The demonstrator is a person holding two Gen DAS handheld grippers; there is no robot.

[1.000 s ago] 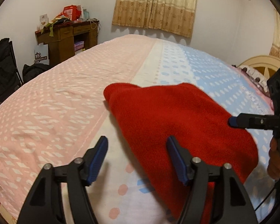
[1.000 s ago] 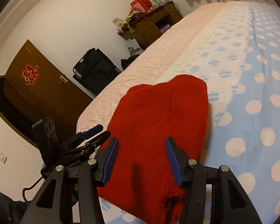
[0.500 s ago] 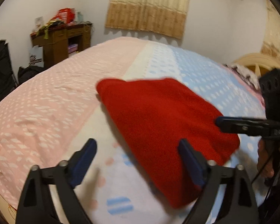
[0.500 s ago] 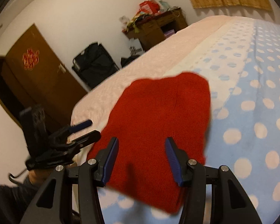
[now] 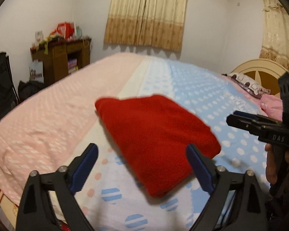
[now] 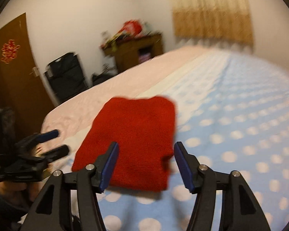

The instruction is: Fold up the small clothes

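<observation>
Red garment (image 5: 156, 134) lies folded flat on the bed (image 5: 57, 105), across the seam between pink and blue dotted halves, near the front edge. Left gripper (image 5: 142, 165) released, jaws opening wide, nothing between the pads, held above the cloth w/o touching. Right gripper (image 6: 144, 165) also released, jaws opening, empty, hovering at the garment's near edge. Curtain (image 5: 146, 13) on far wall, cabinet (image 5: 61, 61) back left, headboard (image 5: 260, 71) at right. Right view is blurred.

Fuzzy matt red knit garment (image 5: 156, 132) lies on smooth printed cotton bedsheet (image 5: 48, 115).
</observation>
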